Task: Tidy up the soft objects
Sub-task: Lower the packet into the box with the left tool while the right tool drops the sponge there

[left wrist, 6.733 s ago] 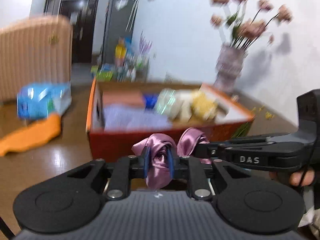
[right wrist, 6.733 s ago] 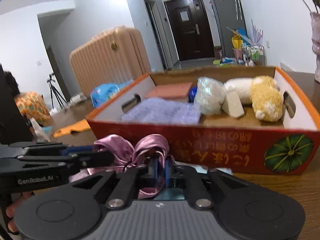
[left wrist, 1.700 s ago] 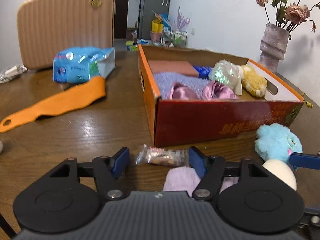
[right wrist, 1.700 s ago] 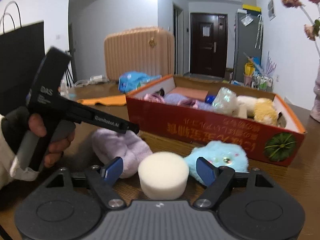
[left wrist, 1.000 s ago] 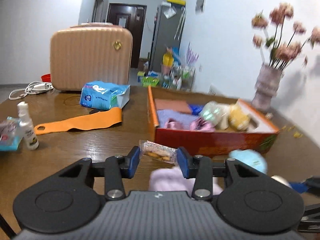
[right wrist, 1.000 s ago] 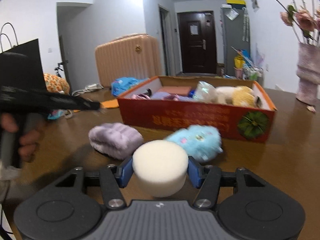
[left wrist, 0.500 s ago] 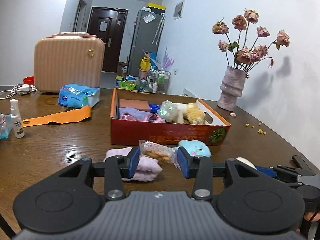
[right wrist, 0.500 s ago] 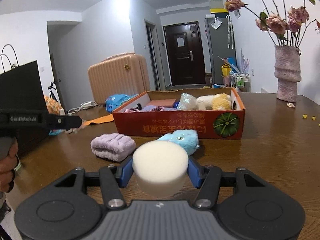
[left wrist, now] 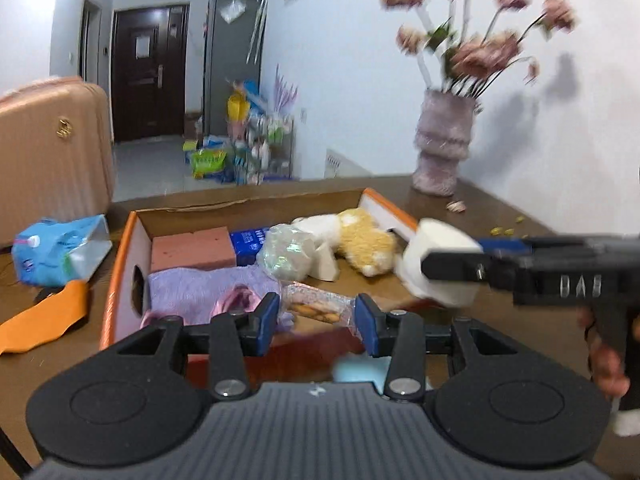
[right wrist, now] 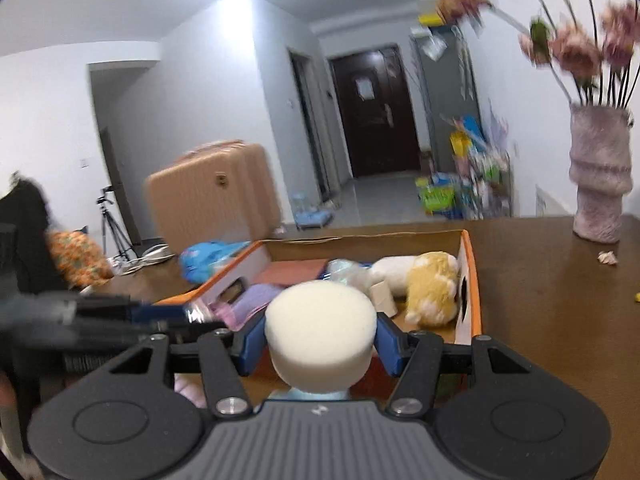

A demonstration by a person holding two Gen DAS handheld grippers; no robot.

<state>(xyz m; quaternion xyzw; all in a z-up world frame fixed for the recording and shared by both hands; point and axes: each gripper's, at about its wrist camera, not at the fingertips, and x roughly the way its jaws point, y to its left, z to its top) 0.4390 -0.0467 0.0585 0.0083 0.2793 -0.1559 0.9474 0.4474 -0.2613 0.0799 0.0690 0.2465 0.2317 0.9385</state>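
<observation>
My left gripper (left wrist: 317,316) is shut on a clear snack packet (left wrist: 318,307) and holds it above the near edge of the orange cardboard box (left wrist: 120,264). My right gripper (right wrist: 320,336) is shut on a white foam cylinder (right wrist: 320,336), which also shows at the right of the left wrist view as the foam cylinder (left wrist: 440,260) over the box's right end. Inside the box lie a lilac towel (left wrist: 192,288), a pink satin scrunchie (left wrist: 236,300), a brick-coloured block (left wrist: 192,252), a crinkly bag (left wrist: 286,254) and a yellow-and-white plush (left wrist: 360,246). A blue plush (left wrist: 360,372) peeks out below my left fingers.
A vase of dried roses (left wrist: 442,148) stands on the brown table at the back right. A blue wipes pack (left wrist: 60,252) and an orange strip (left wrist: 44,320) lie left of the box. A beige suitcase (left wrist: 48,148) stands behind. A hand (left wrist: 604,360) holds the right gripper's handle.
Both grippers have swept forward from well back of the table to just over the box, each still carrying its object. The lilac roll and blue plush have dropped below the views.
</observation>
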